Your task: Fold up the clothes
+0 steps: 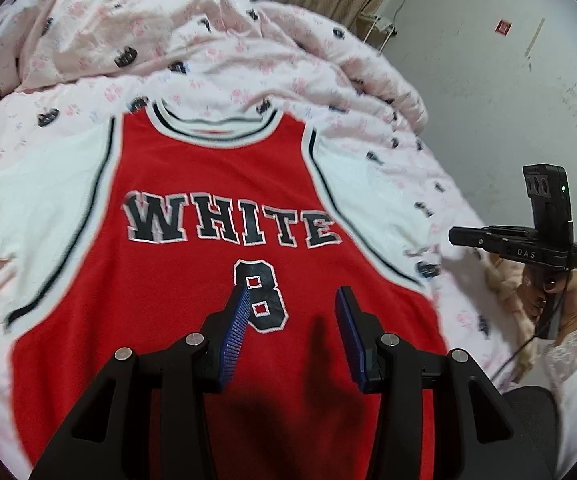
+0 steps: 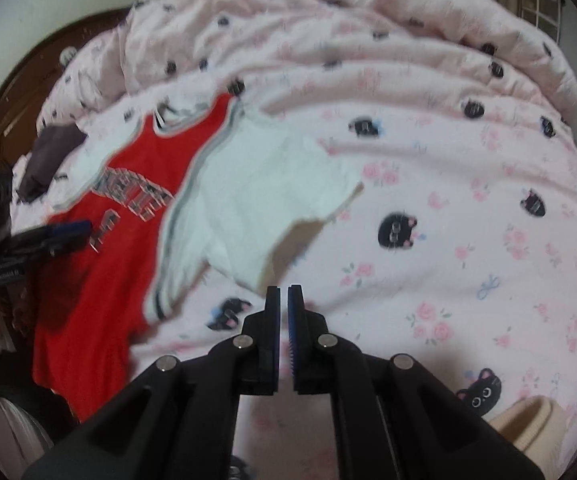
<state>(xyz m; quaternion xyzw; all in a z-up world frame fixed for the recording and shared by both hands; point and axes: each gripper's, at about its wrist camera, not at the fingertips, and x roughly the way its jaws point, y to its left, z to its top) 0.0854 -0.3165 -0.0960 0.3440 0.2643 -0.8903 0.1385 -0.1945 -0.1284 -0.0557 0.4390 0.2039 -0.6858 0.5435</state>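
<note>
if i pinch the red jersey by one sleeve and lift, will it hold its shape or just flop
Likely flops: the red jersey lies flat and follows the rumpled quilt, so it looks soft, not stiff. Its white sleeve has one corner curled over, suggesting thin, light cloth. It would probably drag and bunch on the quilt rather than slide cleanly.

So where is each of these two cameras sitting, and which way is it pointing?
Left wrist view: rides on the left gripper, looking down over its open fingers at the red jersey spread flat on the pink bedcover; the right gripper and the hand holding it show at the right edge.
Right wrist view: rides on the right gripper, fingers shut on nothing, aimed at bedcover beside the jersey's white sleeve; a sleeve shows far left.
Shared: jersey, bedcover, and each sees the other gripper.
</note>
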